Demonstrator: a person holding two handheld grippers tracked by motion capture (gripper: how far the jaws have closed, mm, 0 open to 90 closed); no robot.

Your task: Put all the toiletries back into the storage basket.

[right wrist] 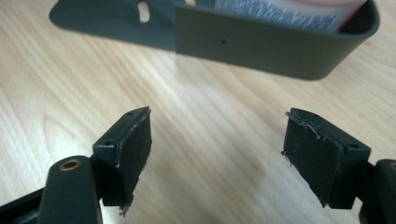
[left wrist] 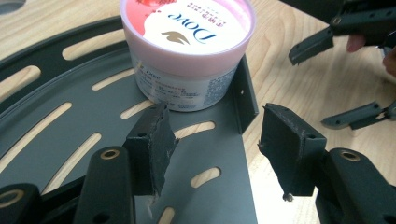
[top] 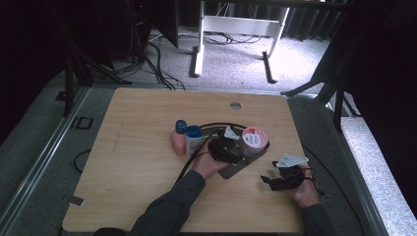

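A dark grey slotted tray lies on the wooden table. In it stands a Dove jar with a pink and white lid. My left gripper hovers over the tray just short of the jar. It is open, with nothing between the pads and the tray floor and its right edge below them. My right gripper is open over bare wood to the right of the tray. In the right gripper view its jaws point at the tray's outer wall, and the jar rises behind that wall.
A pink bottle with a blue cap and a pale bottle with a blue cap stand at the tray's left end. A cable loops behind them. The table has bare wood at the left and front.
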